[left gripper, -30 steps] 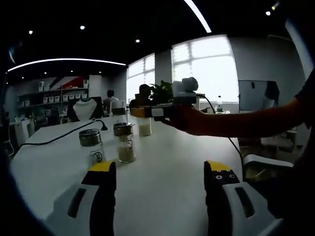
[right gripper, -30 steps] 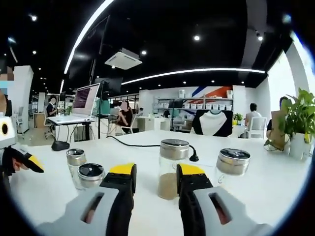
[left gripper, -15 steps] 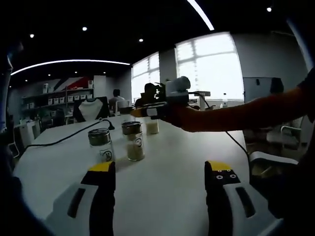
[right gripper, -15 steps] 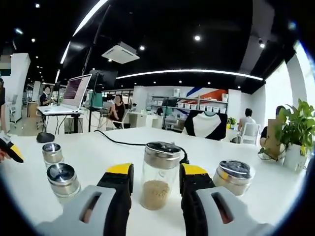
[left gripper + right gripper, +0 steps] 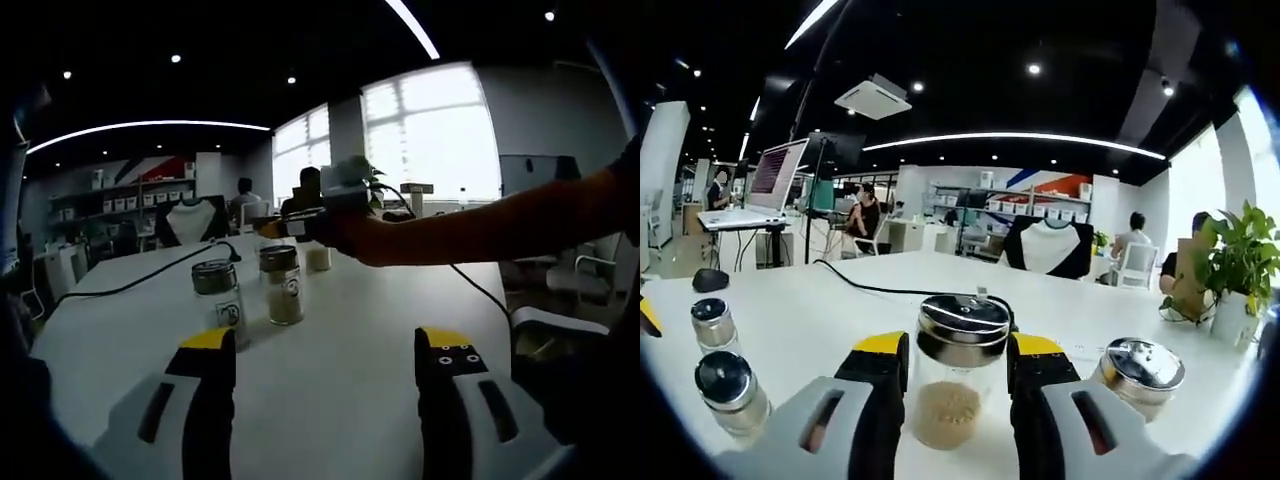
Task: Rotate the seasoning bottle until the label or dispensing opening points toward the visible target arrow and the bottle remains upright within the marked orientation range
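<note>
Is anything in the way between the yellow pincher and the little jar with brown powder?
No, nothing visible is in the way. In the right gripper view the seasoning bottle stands upright right between the right gripper jaws. The other jars stand off to the sides on the white table.

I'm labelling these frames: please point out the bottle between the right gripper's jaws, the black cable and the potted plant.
Glass seasoning bottle with metal lid (image 5: 962, 332): right gripper view, lid.
Black cable (image 5: 880, 288): right gripper view, mid-length.
Green potted plant (image 5: 1240, 258): right gripper view, leaves.
</note>
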### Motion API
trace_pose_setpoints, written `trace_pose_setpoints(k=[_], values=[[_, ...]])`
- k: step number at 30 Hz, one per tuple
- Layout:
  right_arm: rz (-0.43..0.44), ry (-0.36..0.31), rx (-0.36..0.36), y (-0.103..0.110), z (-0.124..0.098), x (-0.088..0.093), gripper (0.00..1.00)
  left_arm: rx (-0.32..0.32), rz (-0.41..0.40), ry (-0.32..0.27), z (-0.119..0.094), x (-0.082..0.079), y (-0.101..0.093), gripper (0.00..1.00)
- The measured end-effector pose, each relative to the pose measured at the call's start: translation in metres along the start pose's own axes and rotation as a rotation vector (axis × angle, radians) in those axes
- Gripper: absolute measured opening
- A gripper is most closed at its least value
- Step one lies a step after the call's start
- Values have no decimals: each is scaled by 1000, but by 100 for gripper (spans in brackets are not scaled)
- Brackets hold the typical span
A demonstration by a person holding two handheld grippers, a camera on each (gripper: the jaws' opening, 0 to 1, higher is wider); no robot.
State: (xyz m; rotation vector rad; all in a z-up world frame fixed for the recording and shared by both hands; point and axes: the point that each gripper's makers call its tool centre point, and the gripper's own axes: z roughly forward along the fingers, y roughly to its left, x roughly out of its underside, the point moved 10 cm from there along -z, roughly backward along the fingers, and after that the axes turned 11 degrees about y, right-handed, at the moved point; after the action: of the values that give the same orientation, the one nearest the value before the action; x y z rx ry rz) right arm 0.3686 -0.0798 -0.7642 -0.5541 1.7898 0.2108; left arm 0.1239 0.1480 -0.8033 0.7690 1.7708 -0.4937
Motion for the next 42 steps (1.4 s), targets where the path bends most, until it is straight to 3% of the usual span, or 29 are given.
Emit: trace_pose_setpoints(k=[5, 13, 16, 19, 24, 30, 35, 42], values=[[8, -1, 18, 2, 3, 0, 37, -11, -4, 2, -2, 1, 5, 76], [39, -4, -10, -1, -2, 1, 36, -15, -12, -12, -6, 1, 9, 76], [20, -11, -41, 2, -10, 2, 35, -21, -13, -12, -7, 1, 12, 76], [91, -37, -83, 0, -15, -2, 35, -18, -22, -17, -7, 2, 13, 75], [51, -54, -110, 4, -27, -6, 35, -2, -14, -24, -5, 0, 9, 75], [96, -75, -157, 3, -44, -5, 35, 6, -9, -28, -4, -1, 5, 75], [98, -99, -198, 5, -71, 0, 34, 14, -16, -37, -1, -1, 3, 76], [38, -129, -234, 19, -109, 8, 34, 48, -14, -55, 5, -3, -6, 76]])
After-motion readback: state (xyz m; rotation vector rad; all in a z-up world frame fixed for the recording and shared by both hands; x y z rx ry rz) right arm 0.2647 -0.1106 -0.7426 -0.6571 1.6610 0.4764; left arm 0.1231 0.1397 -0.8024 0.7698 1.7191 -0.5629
